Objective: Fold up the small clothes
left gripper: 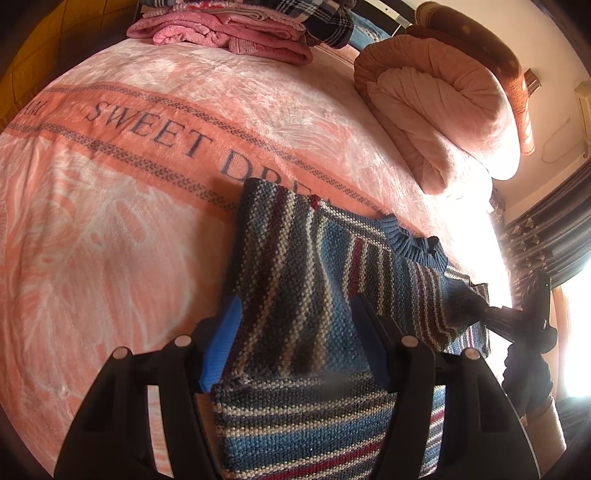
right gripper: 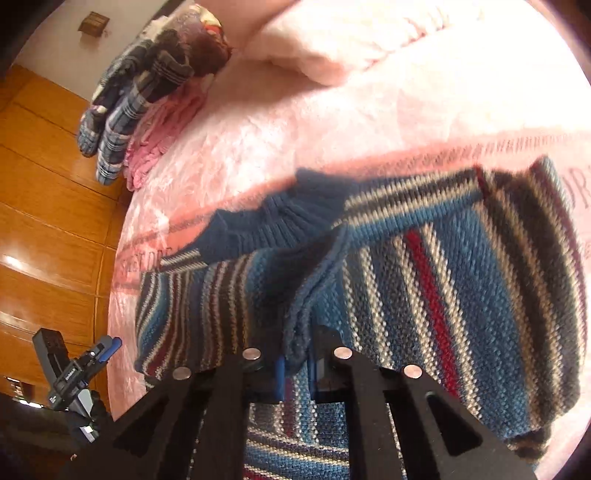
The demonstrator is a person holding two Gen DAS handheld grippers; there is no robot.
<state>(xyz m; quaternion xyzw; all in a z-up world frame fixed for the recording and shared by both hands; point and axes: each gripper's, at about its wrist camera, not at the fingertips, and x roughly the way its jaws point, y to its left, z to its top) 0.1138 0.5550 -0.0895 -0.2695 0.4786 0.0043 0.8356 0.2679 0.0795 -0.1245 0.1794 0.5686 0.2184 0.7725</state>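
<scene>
Right gripper (right gripper: 295,363) pinching sweater (right gripper: 443,280), fingertips half-hidden

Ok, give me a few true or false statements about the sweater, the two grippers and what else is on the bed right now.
1. The striped sweater lies on a pink blanket. True.
2. The right gripper is open and clear of the knit. False: it is shut on a sweater edge.
3. The left gripper is open. True.
4. The sweater's collar is red. False: it is blue ribbed knit.
5. Folded pink clothes sit at the bed's far end. True.
</scene>
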